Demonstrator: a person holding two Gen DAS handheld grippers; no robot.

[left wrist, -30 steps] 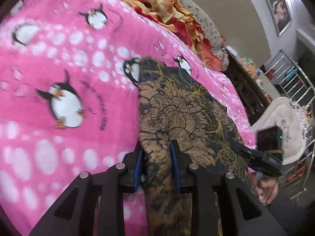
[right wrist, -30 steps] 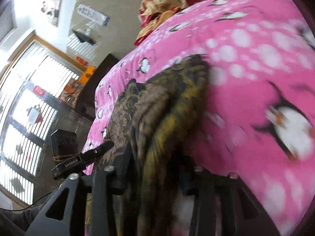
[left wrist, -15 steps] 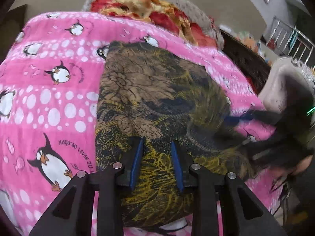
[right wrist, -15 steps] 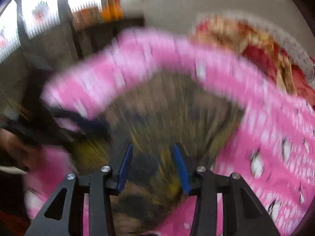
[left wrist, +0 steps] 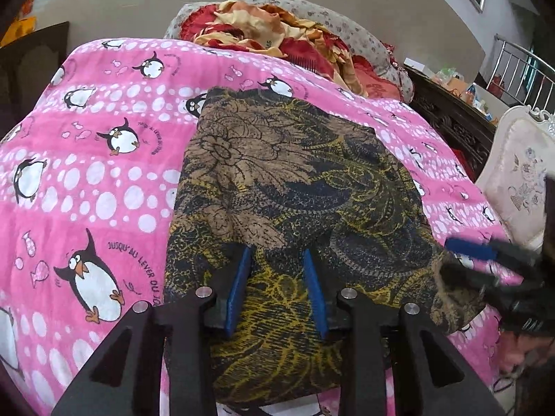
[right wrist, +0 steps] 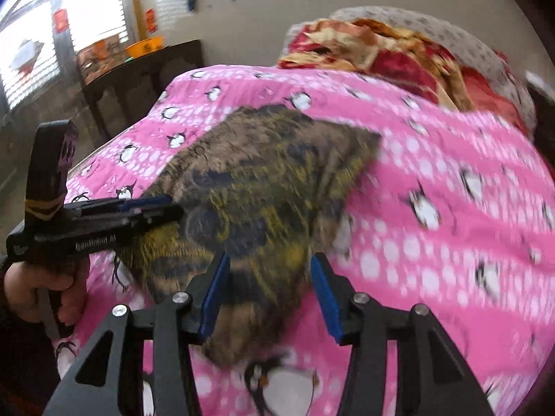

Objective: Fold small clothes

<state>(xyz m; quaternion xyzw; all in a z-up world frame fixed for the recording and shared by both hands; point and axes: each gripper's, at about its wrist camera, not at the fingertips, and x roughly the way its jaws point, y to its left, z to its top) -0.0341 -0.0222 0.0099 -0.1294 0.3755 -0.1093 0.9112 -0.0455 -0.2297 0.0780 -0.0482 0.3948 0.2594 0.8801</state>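
A brown, black and yellow patterned garment [left wrist: 295, 187] lies folded flat on the pink penguin blanket [left wrist: 86, 180]. My left gripper [left wrist: 276, 253] hovers over its near edge. Its jaws are opening, and the cloth lies under the blue pads [left wrist: 239, 291], not pinched. The right wrist view shows the same garment [right wrist: 263, 173] with the left gripper [right wrist: 173, 208] at its left edge. My right gripper [right wrist: 271, 258] stands over the near corner with its jaws opening and the cloth loose between them. From the left wrist view the right gripper [left wrist: 447, 256] is blurred, beside a curled corner.
Red and yellow bedding [left wrist: 277, 27] is heaped at the far end of the bed. Dark wooden furniture [left wrist: 451, 118] and a white upholstered chair [left wrist: 520, 187] stand to the right. A dark table [right wrist: 138, 76] stands by the window. A person's hand [right wrist: 41, 287] holds the left gripper.
A second ago both grippers pinched bunched cloth. The garment now lies spread flat on the blanket. Both grippers have swung round and drawn back to its near edge, and their jaws have widened.
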